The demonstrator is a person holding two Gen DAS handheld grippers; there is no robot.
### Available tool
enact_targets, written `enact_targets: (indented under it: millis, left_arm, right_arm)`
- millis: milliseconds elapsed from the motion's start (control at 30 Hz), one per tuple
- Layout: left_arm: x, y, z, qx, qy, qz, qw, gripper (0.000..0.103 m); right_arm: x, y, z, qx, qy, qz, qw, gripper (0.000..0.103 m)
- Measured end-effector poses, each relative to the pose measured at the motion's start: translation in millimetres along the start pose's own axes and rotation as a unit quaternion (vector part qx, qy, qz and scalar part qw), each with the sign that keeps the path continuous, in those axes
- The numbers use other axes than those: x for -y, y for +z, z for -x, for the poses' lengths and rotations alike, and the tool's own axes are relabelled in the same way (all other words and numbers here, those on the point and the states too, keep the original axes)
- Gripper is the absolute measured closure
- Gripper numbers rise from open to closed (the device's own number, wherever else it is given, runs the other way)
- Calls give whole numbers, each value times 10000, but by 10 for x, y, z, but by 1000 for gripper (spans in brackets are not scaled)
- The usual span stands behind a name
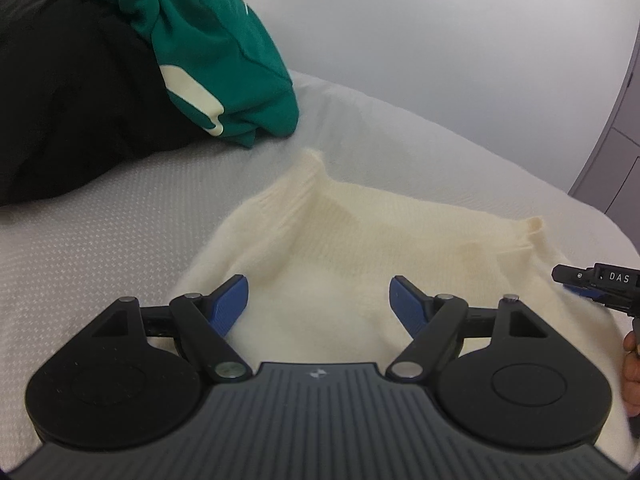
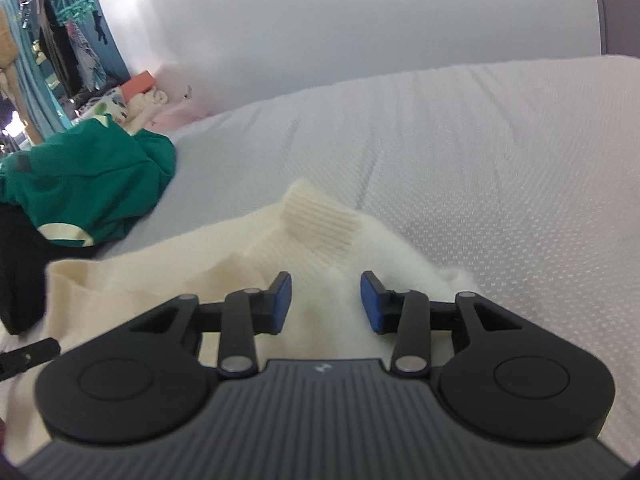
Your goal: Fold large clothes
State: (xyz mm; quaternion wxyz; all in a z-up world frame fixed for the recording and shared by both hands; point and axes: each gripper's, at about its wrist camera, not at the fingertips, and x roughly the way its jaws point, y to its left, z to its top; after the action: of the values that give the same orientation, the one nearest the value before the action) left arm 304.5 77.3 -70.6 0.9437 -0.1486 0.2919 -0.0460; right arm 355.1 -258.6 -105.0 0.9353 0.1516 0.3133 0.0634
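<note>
Both jaws gape empty, left gripper [image 1: 319, 304] and right gripper [image 2: 325, 303], above cream sweater [image 1: 360, 232]

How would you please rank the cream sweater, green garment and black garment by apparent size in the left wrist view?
1. cream sweater, though nearest the camera
2. black garment, partly cut off
3. green garment

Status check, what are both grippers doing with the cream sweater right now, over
Left gripper open above cream sweater. Right gripper narrower, jaws apart, fabric between, pads not pressing. Green garment and black garment piled beside it, apart.
</note>
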Motion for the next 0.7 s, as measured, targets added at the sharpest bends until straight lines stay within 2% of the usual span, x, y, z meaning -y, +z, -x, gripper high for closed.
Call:
enact_targets:
  millis: [133, 400, 533, 700]
  left_arm:
    - [182, -64, 246, 91, 27, -148, 9998, 22]
    - [488, -261, 924, 290, -148, -264, 9991, 22]
    - [675, -360, 1274, 438, -167, -538, 9974, 22]
    - [810, -509, 1676, 615, -323, -487, 9964, 22]
  right_arm:
    - [-92, -97, 315, 145, 188, 157, 9996, 61]
    - [-338, -244, 954, 339, 525, 535, 9966, 61]
    - [-471, -312, 1295, 529, 648, 788, 9934, 61]
    - [-539, -467, 1658, 642, 825, 937, 9901, 61]
